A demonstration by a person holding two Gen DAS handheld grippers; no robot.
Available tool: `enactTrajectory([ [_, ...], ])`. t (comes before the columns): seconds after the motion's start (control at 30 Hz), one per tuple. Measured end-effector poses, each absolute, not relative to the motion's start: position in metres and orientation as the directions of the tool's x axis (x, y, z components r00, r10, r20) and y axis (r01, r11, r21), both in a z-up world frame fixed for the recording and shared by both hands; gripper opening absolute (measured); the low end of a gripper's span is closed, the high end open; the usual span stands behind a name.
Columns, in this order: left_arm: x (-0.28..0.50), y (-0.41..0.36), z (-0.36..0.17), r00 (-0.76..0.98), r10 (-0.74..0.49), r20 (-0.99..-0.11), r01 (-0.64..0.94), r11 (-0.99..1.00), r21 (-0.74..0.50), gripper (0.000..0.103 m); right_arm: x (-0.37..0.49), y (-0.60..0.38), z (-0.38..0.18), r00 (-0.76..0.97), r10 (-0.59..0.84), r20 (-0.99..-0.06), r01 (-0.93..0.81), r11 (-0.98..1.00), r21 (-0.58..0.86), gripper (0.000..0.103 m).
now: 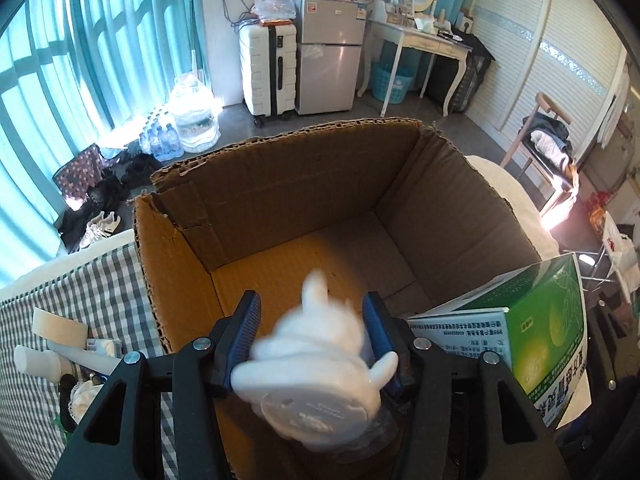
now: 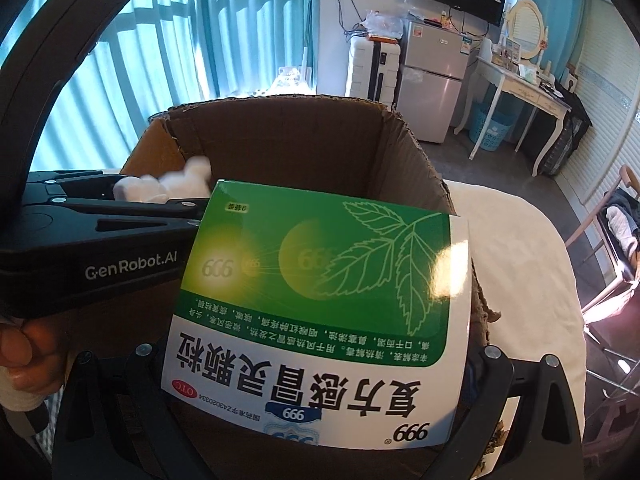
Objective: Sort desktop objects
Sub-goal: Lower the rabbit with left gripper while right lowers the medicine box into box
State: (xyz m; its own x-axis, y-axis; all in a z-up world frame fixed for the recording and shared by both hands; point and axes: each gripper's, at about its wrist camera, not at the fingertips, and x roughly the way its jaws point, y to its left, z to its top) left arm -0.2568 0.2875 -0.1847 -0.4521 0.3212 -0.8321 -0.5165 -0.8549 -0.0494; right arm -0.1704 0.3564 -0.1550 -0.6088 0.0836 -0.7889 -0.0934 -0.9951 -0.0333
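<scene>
white glossy figurine [image 1: 320,364] between loosened left fingers [image 1: 248,320] over corrugated cardboard box [image 1: 280,184]

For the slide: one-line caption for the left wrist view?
Left tongs over an open cardboard box, a blurred white figurine between the blue pads, green medicine box alongside.

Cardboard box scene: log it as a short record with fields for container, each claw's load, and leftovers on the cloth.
container: open brown corrugated cardboard box, floor bare as far as visible
left claw: blurred white plastic figurine between its blue pads, over the box; grip not clear
right claw: hidden behind the green and white medicine carton it carries, at the box's near edge
cloth: grey and white checked tablecloth, left of the box
leftovers: white cylindrical bottle, other small items, not identifiable
</scene>
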Motion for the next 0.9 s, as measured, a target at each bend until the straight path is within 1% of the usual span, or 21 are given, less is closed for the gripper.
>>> enactTrajectory([
  [0.07,-0.257,0.285,-0.181,-0.464,0.318,-0.827,-0.509,-0.860,-0.045,0.063,-0.169,0.354,-0.154,-0.610,0.078,-0.788,-0.089,-0.996,-0.030,0.099],
  [0.13,-0.256,0.283,-0.177,-0.474,0.318,-0.821,-0.503,-0.863,-0.044,0.066,-0.168,0.352,-0.153,-0.611,0.082,-0.787,-0.088,-0.996,-0.035,0.099],
  [0.23,-0.253,0.278,-0.166,-0.501,0.323,-0.803,-0.497,-0.867,-0.038,0.077,-0.166,0.349,-0.150,-0.619,0.085,-0.781,-0.087,-0.995,-0.040,0.099],
  [0.27,-0.252,0.276,-0.161,-0.507,0.330,-0.796,-0.499,-0.866,-0.041,0.079,-0.165,0.349,-0.149,-0.621,0.088,-0.779,-0.086,-0.995,-0.043,0.100],
  [0.43,-0.244,0.265,-0.136,-0.541,0.349,-0.765,-0.500,-0.865,-0.040,0.082,-0.162,0.343,-0.135,-0.645,0.096,-0.758,-0.088,-0.995,-0.050,0.100],
  [0.5,-0.241,0.262,-0.127,-0.553,0.353,-0.754,-0.495,-0.868,-0.043,0.083,-0.158,0.339,-0.126,-0.669,0.100,-0.737,-0.089,-0.995,-0.054,0.101],
  [0.57,-0.238,0.257,-0.117,-0.567,0.360,-0.741,-0.488,-0.872,-0.051,0.087,-0.155,0.335,-0.119,-0.686,0.109,-0.719,-0.095,-0.994,-0.061,0.103],
  [0.9,-0.220,0.232,-0.078,-0.607,0.382,-0.697,-0.464,-0.882,-0.080,0.087,-0.139,0.319,-0.081,-0.714,0.126,-0.688,-0.089,-0.992,-0.089,0.103],
])
